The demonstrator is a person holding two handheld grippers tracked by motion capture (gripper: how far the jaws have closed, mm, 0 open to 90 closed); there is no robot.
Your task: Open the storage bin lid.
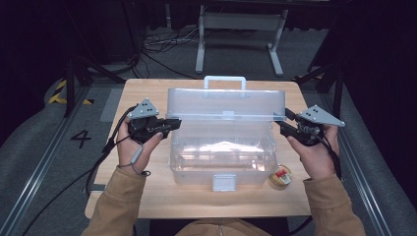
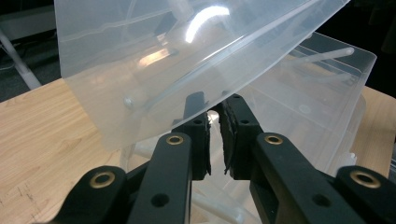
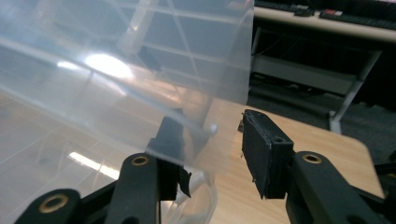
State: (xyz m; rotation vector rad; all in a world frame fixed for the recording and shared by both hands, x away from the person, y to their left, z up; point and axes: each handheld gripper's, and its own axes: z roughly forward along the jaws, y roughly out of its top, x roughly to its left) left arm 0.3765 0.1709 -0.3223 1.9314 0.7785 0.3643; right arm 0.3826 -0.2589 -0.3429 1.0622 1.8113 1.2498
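Wooden table (image 1: 147,196) bears box (image 1: 221,157); lid (image 1: 226,104) stands raised; left gripper (image 2: 215,112) clamps lid edge; right gripper (image 3: 210,135) straddles lid unclamped; tin (image 1: 281,176) remains outside.

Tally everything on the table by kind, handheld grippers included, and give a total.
Clear plastic box with hinged lid: 1
Small round container with red and white label: 1
Handheld grippers: 2, left gripper and right gripper
Total: 4

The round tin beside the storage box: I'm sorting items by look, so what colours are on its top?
Yellowish tin, red-and-white label; high view shows it best.
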